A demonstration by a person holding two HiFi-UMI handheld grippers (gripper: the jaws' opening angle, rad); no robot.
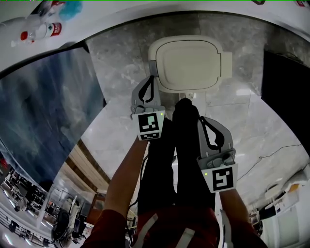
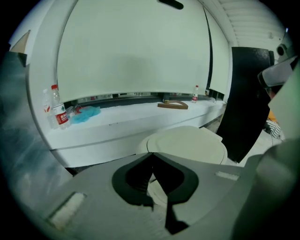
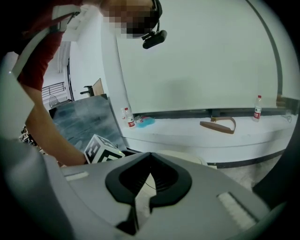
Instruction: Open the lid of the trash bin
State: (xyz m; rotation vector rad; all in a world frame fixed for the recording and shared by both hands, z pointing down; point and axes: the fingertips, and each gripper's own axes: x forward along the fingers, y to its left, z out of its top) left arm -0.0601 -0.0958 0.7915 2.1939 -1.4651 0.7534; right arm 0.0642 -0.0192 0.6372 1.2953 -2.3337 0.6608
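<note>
While both forearms hang low in front of the body, left gripper point(image 1: 152, 80) and right gripper point(image 1: 201, 120) point forward and down. Fingers on each are closed tip to tip on nothing; each gripper view shows only a dark hollow behind the touching tips. Left one leads, tips over the near-left edge of the trash bin point(image 1: 226, 65), contact not clear. Right one sits further back, beside the person's black-clad leg point(image 1: 186, 145). Leg reaches forward between the two grippers, foot ending at the bin's base by a small pale tab point(image 1: 187, 95); possibly a pedal, cannot confirm. Lid point(image 1: 189, 60) lies flat and shut, cream, rounded. Judgement: closed fingers suit a nudge or hook under the lid's front lip rather than a pinch, and the left gripper is better placed for it. Bin stands on the marble floor point(image 1: 121, 68), close before the white desk point(image 1: 145, 12). Desk carries a water bottle point(image 1: 41, 31) and a blue cloth point(image 1: 72, 8), neither relevant to the task.
</note>
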